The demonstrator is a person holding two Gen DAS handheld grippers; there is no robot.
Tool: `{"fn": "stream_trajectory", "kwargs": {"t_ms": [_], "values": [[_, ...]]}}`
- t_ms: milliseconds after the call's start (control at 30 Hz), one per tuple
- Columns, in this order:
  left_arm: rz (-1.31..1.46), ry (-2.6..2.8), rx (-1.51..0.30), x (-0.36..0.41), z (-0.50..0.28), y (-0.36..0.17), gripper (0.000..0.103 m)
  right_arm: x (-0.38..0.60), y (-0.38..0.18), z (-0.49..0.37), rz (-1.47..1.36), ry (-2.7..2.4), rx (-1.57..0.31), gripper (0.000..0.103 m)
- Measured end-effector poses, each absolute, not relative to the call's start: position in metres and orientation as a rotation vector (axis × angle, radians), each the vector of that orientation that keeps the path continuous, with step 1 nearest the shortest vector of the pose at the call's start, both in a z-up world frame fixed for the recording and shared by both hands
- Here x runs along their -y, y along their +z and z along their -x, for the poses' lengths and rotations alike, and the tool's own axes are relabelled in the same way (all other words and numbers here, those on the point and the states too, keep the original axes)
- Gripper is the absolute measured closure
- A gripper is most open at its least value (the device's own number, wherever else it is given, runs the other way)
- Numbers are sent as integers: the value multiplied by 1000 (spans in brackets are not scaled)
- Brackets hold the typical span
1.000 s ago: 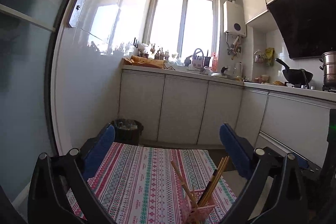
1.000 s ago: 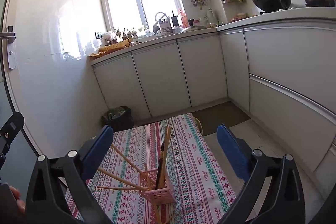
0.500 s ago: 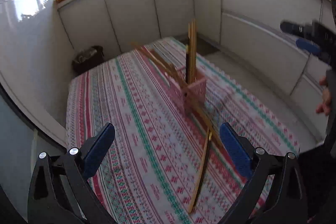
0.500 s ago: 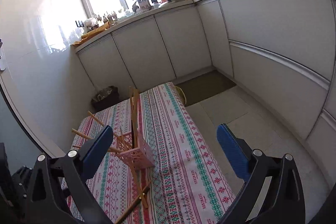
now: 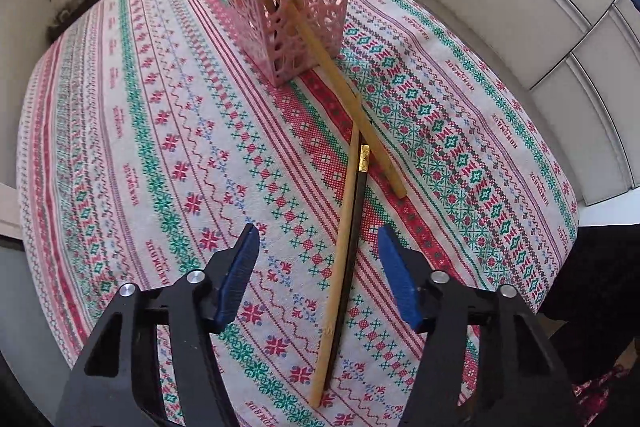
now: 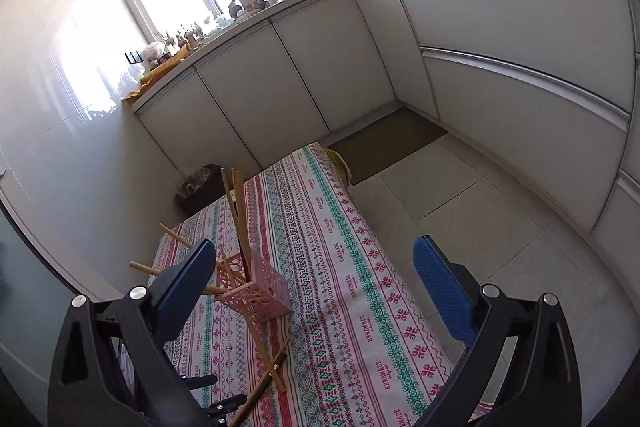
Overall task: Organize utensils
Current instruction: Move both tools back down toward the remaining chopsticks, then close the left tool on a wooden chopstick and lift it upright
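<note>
A pink lattice basket (image 5: pixel 296 15) stands on the patterned tablecloth (image 5: pixel 140 147) with several wooden chopsticks upright in it. In front of it lie loose ones: a pale wooden chopstick (image 5: pixel 340 247), a black chopstick (image 5: pixel 357 211) with a gold band, and a second wooden chopstick (image 5: pixel 360 123) lying slantwise across their far ends. My left gripper (image 5: pixel 320 267) points steeply down over the pale and black pair. Its jaws are closing with both sticks between them, and the blue pads (image 5: pixel 240 275) stand clear of them. My right gripper (image 6: pixel 316 255) hangs open and empty above the table, right of the basket (image 6: pixel 256 295).
White kitchen cabinets (image 6: pixel 304 67) run along the back and right. A dark bin (image 6: pixel 196 187) stands beyond the table's far end, and a brown mat (image 6: pixel 388 143) lies on the tiled floor. The table's right edge (image 6: pixel 400 267) drops to the floor.
My left gripper has sunk and tipped down from facing the kitchen to hanging over the loose chopsticks, and its jaws have narrowed. The right gripper has shifted slightly and stays open.
</note>
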State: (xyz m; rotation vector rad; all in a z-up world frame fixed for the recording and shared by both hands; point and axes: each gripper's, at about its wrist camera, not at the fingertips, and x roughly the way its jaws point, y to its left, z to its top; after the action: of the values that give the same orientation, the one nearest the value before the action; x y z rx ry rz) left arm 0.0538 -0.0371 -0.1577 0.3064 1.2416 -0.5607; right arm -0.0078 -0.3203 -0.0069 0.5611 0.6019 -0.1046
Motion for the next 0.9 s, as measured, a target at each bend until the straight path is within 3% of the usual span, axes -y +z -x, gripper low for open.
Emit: {"fn": "stream_trajectory", "kwargs": {"t_ms": [167,233,800,867,900], "values": [[-333,-570,-1255,46,-59,-172,60,329,-12,7,-575,-114,-619,7],[-346,-565,-1247,48,-61,-174,68,331,-13,7,-582,-110,-629,7],[-439,-520,-1215,83,-92,-198,67,329,-16,2,-582,-110,-658,7],[-420,-519,-1212,84,-93,-198,70,328,-18,1,-584,-112,-667,7],[-379,-512,-1229,84,-95,-199,77,327,-19,0,-585,-112,-673,7]]}}
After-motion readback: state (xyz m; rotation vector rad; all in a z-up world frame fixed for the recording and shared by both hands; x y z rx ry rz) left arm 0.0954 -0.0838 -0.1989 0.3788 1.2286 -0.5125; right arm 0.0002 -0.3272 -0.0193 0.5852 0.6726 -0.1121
